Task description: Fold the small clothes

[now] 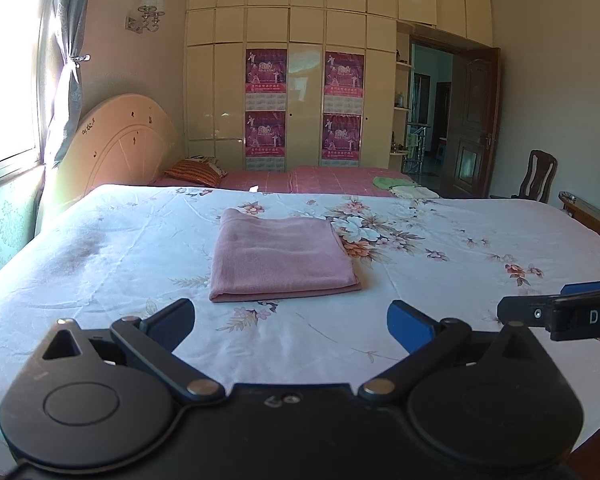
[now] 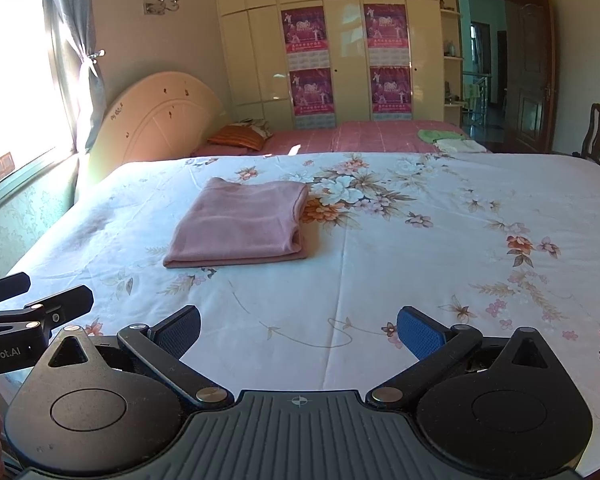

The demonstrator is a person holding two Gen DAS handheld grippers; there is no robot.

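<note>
Since the pink garment (image 1: 281,256) already lies folded into a flat rectangle on the bed (image 1: 480,236), mid-frame and dead ahead of the left gripper (image 1: 291,320), that side looks nearer. From the right gripper (image 2: 297,330) it sits up and to the left. Both grippers are spread wide, holding nothing.
</note>
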